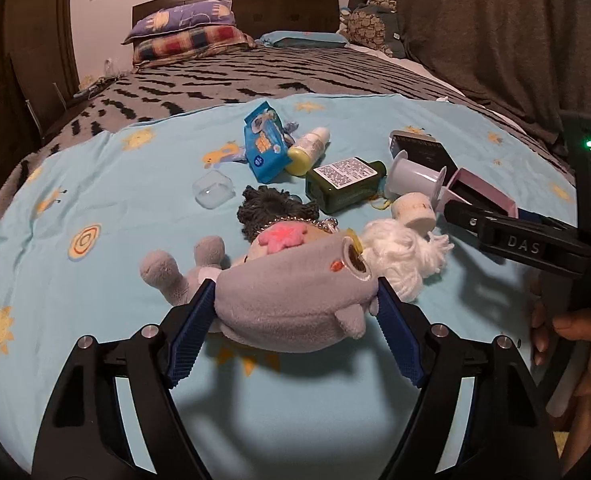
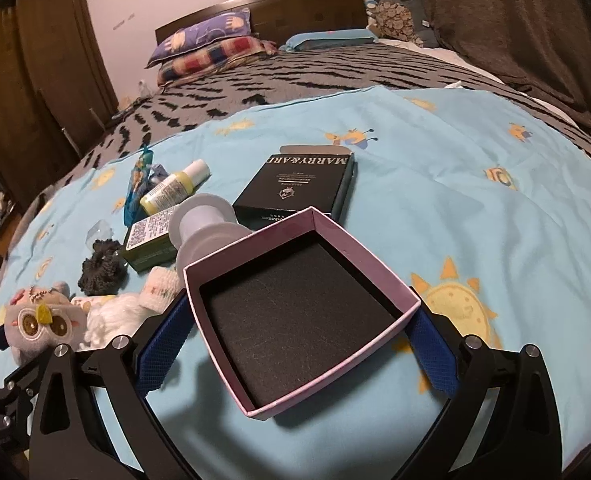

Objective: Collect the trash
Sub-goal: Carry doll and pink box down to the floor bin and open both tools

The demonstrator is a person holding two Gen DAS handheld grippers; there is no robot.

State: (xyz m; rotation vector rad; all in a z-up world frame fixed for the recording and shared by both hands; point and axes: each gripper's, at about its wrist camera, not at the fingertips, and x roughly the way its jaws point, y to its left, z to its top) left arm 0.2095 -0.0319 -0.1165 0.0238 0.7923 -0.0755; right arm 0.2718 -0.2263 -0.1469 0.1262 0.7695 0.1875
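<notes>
My left gripper is shut on a grey plush owl, which is lifted a little above the blue sheet; the owl also shows in the right wrist view. My right gripper is shut on an open pink box with a black lining, also seen in the left wrist view. Scattered on the sheet are a blue wipes pack, a yellow bottle, a green bottle, a white spool, a black box and white yarn.
A dark knitted scrunchie and a clear plastic case lie left of the pile. A small white cup lies by the yarn. Pillows sit at the headboard. A wardrobe stands left; a dark curtain hangs right.
</notes>
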